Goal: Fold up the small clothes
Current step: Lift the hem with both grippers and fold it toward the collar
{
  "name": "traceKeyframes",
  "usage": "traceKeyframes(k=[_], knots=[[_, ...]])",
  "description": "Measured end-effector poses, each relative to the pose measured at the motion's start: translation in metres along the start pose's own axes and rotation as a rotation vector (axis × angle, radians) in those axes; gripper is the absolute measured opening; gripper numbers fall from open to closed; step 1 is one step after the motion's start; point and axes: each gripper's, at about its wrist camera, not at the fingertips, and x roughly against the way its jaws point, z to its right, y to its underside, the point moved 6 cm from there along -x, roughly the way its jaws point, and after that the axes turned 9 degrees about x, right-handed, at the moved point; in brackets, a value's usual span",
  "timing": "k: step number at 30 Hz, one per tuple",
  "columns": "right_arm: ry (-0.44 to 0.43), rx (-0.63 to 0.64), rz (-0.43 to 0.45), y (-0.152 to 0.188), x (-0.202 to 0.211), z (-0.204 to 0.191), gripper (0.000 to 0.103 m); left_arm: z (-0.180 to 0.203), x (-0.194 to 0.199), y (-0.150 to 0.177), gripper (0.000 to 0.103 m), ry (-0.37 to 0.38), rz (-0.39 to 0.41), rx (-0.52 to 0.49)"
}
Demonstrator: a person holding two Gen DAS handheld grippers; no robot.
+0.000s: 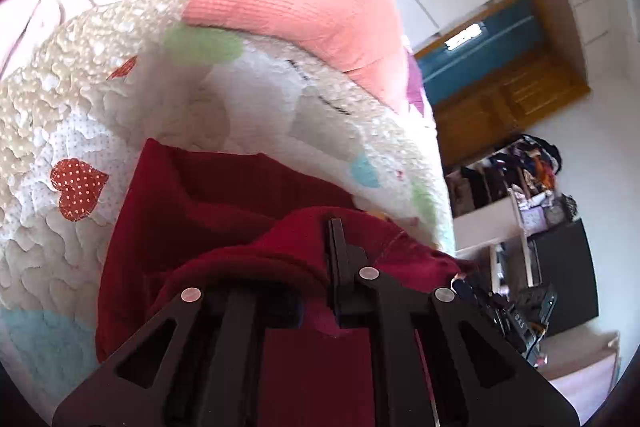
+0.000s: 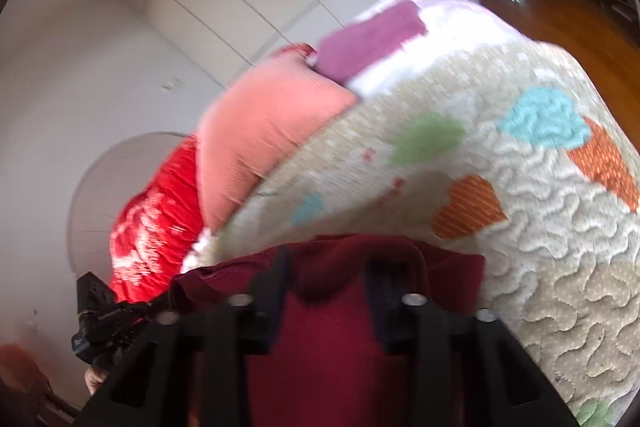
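Dark red knit garment [image 1: 224, 211] on quilted heart-print bedcover [image 1: 60, 115]; left gripper [image 1: 334, 247] pinching its fold, right gripper [image 2: 326, 267] spread around fabric.

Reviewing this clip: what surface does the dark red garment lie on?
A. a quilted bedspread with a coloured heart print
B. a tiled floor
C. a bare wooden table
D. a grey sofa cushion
A: in the left wrist view the dark red garment lies on the quilted bedspread, whose stitched cream fabric carries red, green and blue hearts; the right wrist view shows the same print.
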Motion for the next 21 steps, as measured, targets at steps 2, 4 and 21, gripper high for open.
traceKeyframes(k=[2, 4, 21], knots=[[-0.025, -0.032, 0.023, 0.000, 0.006, 0.013, 0.053, -0.012, -0.009, -0.003, 0.013, -0.032, -0.026, -0.007], [-0.010, -0.013, 0.090, -0.005, 0.025, 0.018, 0.053, -0.015, -0.005, -0.007, 0.023, -0.032, -0.026, -0.011], [0.191, 0.170, -0.106, 0.006, -0.055, 0.005, 0.035, -0.044, -0.046, -0.032, 0.079, -0.244, 0.083, 0.037]])
